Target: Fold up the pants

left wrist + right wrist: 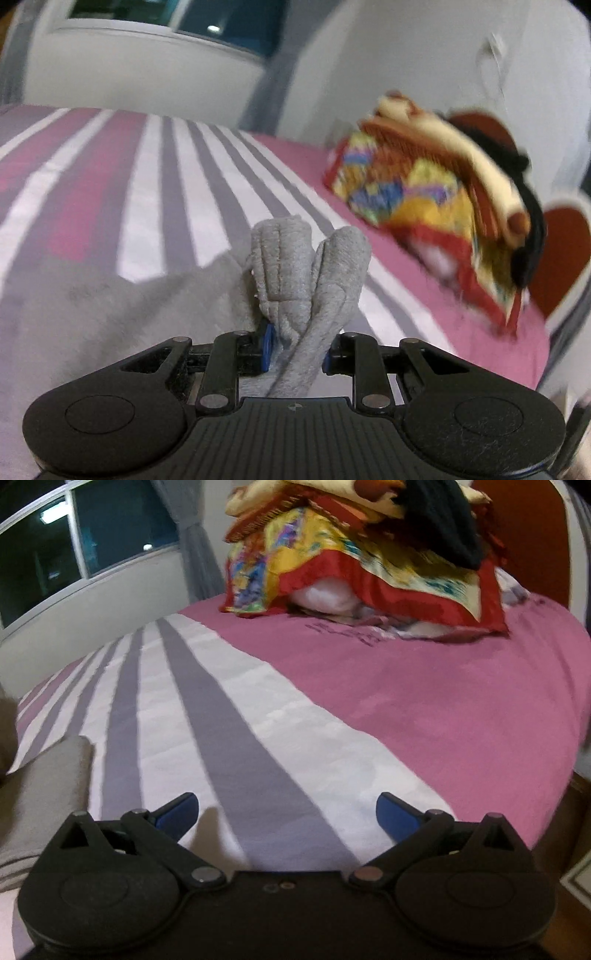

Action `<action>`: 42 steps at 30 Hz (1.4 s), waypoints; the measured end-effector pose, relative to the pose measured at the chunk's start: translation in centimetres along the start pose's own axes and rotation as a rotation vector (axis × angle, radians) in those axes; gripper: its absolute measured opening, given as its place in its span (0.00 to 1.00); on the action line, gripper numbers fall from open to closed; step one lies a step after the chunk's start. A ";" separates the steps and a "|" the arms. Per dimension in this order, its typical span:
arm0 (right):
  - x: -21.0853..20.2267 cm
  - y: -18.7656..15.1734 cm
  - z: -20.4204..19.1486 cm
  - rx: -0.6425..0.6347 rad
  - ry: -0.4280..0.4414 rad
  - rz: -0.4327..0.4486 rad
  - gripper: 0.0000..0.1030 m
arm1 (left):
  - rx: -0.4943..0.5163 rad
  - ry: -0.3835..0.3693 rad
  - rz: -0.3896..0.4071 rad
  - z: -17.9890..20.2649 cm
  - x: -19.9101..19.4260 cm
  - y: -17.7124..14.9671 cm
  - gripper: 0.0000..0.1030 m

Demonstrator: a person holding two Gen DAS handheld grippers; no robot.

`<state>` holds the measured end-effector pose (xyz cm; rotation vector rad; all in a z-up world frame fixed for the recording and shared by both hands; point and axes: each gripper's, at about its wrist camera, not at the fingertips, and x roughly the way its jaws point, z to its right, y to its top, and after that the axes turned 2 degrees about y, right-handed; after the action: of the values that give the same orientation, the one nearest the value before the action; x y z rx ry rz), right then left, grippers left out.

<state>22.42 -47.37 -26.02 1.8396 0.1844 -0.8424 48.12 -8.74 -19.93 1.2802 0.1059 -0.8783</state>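
My left gripper [297,349] is clamped on a bunched ridge of the grey pants [306,273], the cloth standing up between the blue pads [268,341] in two thick rolls while the rest of the garment trails off to the left across the bed [166,177]. My right gripper [287,810] hangs wide apart and holds nothing, low over the striped cover; a grey edge of the pants shows at the far left of its view.

I judge the fabric to be soft, fleecy and light, with no stiffness of its own: it will sag and drag wherever it is not carried, and a thick bunch like this could creep out of the pads. A flat hem or waistband corner looks like the better hold for the free gripper, so the two can draw an edge straight.

No containers are in sight. At the head of the bed sits a pile [354,550] of bright patterned cloth with a dark garment on top, well apart from the pants.
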 end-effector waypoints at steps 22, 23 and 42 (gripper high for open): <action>-5.5 -0.5 -1.4 0.020 0.357 0.111 0.84 | -0.075 0.254 0.056 -8.8 -17.0 -13.1 0.70; -5.8 -0.7 -2.4 -0.002 0.391 0.108 0.84 | -0.079 0.267 0.043 -9.4 -17.4 -13.8 0.67; 0.9 0.6 -17.4 -0.067 0.546 -0.188 0.38 | -0.071 0.224 0.046 -11.5 -10.5 -14.7 0.61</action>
<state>31.45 -32.84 -22.71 1.9734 0.7303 -0.4316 36.32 6.18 -29.74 1.3060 0.2807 -0.6842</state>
